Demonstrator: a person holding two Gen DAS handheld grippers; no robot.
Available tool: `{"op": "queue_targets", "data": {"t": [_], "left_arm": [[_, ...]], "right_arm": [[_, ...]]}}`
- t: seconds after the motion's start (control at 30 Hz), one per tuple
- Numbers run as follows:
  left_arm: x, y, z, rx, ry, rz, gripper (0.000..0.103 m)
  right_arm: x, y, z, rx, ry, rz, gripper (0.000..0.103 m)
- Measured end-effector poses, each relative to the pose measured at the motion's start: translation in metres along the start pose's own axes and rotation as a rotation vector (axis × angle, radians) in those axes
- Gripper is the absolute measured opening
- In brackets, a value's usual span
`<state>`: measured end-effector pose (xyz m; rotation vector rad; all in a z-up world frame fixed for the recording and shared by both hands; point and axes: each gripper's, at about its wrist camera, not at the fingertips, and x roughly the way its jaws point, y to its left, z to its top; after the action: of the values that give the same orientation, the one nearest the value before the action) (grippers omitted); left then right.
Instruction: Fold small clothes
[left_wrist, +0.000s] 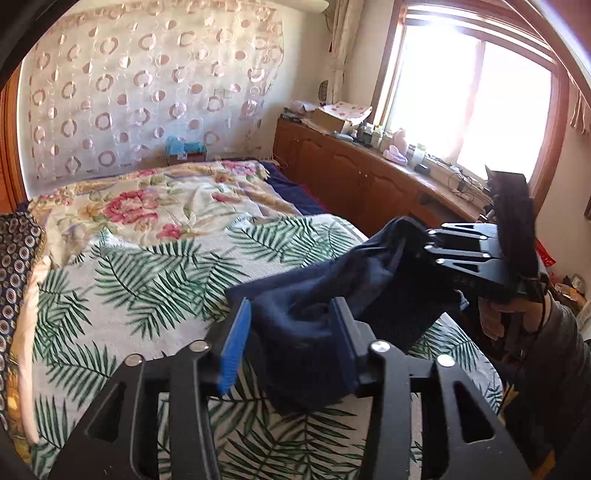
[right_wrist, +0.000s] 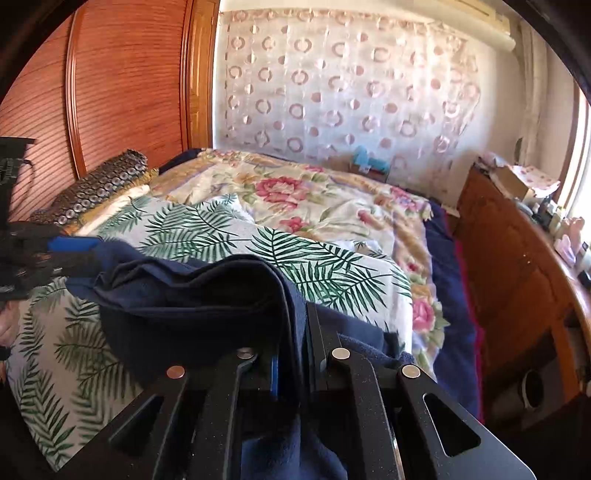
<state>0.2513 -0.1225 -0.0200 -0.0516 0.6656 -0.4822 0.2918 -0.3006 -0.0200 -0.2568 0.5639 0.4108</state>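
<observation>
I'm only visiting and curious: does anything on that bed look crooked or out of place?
Only the navy garment: it hangs bunched in the air over the palm-leaf blanket, not yet folded. The right gripper pinches one end; the left gripper stands open around the other. The floral quilt is rumpled. Nothing looks spilled or damaged.

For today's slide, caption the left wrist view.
Navy garment hangs between open left gripper and right gripper above palm-print bedspread.
</observation>
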Motion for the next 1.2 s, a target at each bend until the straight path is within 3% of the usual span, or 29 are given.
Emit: {"op": "queue_targets", "data": {"t": [0.07,0.23,0.3,0.37,0.5,0.57,0.7,1.0,1.2], "left_arm": [[0.001,0.004,0.001,-0.002,-0.003,-0.001,0.062],[0.024,0.013,-0.003,0.006,0.05,0.035,0.064],[0.034,0.016,-0.005,0.001,0.077,0.041,0.064],[0.043,0.017,-0.007,0.004,0.099,0.046,0.064],[0.061,0.017,-0.008,0.031,0.141,0.056,0.064],[0.068,0.014,-0.009,0.05,0.161,0.062,0.064],[0.076,0.012,-0.01,0.065,0.18,0.065,0.064],[0.085,0.016,-0.016,0.062,0.208,0.074,0.066],[0.089,0.015,-0.019,0.049,0.222,0.065,0.066]], "right_arm": [[0.008,-0.01,0.006,-0.003,0.016,0.013,0.011],[0.018,-0.029,0.032,0.053,0.025,0.04,0.028],[0.017,-0.039,0.039,0.108,0.008,0.045,0.049],[0.014,-0.045,0.042,0.115,-0.023,-0.024,0.061],[-0.001,-0.058,0.048,0.155,-0.062,-0.136,0.063],[-0.012,-0.063,0.046,0.176,-0.071,-0.146,0.064],[-0.032,-0.052,0.03,0.17,-0.065,-0.103,0.064],[-0.049,-0.01,-0.017,0.086,0.048,0.029,0.064],[-0.06,-0.006,-0.025,0.016,0.08,0.018,0.064]]}}
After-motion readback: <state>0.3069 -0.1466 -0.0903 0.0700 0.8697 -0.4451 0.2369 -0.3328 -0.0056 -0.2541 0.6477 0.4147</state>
